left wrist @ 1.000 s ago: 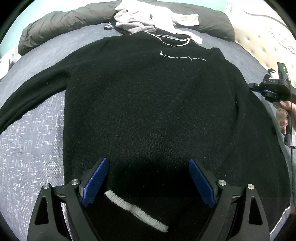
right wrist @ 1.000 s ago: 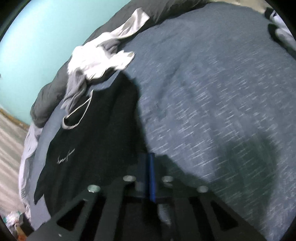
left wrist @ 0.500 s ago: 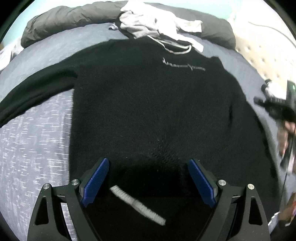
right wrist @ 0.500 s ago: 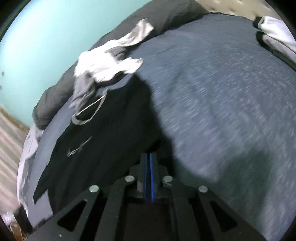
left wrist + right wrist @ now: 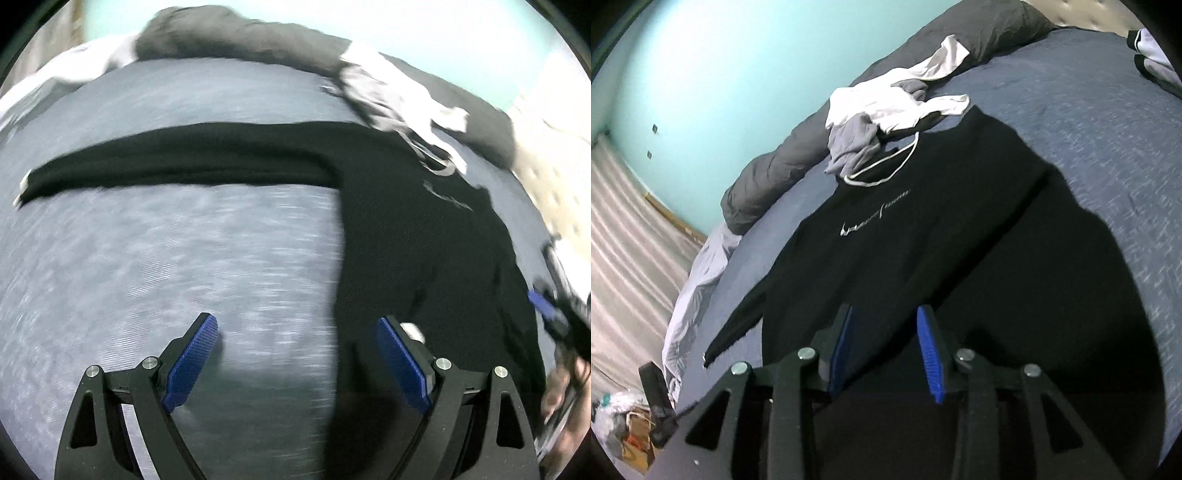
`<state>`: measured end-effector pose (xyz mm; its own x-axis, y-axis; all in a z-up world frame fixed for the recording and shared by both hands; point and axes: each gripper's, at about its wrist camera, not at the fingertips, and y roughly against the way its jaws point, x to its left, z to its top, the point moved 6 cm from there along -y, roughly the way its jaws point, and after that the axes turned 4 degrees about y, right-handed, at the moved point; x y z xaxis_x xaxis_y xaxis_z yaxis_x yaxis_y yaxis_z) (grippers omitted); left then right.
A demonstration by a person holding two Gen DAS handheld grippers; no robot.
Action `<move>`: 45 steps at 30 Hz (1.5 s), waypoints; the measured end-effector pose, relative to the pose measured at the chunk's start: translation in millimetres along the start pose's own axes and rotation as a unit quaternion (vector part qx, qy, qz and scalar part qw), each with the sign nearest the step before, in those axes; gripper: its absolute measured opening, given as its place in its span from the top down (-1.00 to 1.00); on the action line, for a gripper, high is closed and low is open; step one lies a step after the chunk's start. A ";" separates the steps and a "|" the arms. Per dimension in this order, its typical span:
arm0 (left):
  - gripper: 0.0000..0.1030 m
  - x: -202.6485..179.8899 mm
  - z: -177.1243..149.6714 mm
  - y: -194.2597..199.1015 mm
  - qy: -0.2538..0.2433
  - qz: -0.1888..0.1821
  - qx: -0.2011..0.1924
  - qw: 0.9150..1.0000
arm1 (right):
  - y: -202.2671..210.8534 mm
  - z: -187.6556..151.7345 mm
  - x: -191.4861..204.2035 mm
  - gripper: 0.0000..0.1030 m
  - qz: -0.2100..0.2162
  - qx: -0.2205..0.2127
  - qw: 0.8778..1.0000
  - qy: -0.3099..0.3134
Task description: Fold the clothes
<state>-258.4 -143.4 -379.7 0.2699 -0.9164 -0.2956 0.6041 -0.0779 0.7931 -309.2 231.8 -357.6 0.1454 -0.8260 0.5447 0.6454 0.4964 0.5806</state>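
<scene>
Diff vs a second ago: left gripper (image 5: 297, 356) has slid off the sweater (image 5: 424, 258) toward its left edge. It now hangs over bare bedspread (image 5: 147, 258), jaws wide apart, nothing between them. The white hem tag is gone from its view; that frame is motion-blurred. Right gripper (image 5: 884, 349) was pinched shut; its jaws are now opening, pads not pressing anything, black fabric just below them.

Sweater lies flat on the bedspread, front up, script logo (image 5: 873, 218) showing. Long axis runs hem-to-collar: hem near the grippers, collar toward the far clothes pile (image 5: 886, 110), which overlaps it. Left sleeve (image 5: 177, 158) stretches straight out sideways, across that axis.
</scene>
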 end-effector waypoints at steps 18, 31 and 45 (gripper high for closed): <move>-0.75 184.8 89.4 23.0 0.106 0.127 -0.035 0.986 | -1.2 -1.0 3.6 0.26 0.038 -0.012 0.999 -0.021; -0.75 257.9 115.1 15.1 0.197 0.123 -0.037 0.972 | 0.4 -0.7 0.2 0.17 0.033 -0.022 0.999 -0.029; -0.86 278.7 122.7 -5.7 0.239 0.108 -0.027 0.965 | 3.8 0.8 1.8 0.17 0.030 -0.039 0.998 -0.030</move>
<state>-278.6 -446.6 -401.3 0.7009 -0.6228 -0.3477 0.5295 0.1276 0.8387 -307.0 232.4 -353.9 0.1416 -0.7761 0.6145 0.6934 0.5207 0.4980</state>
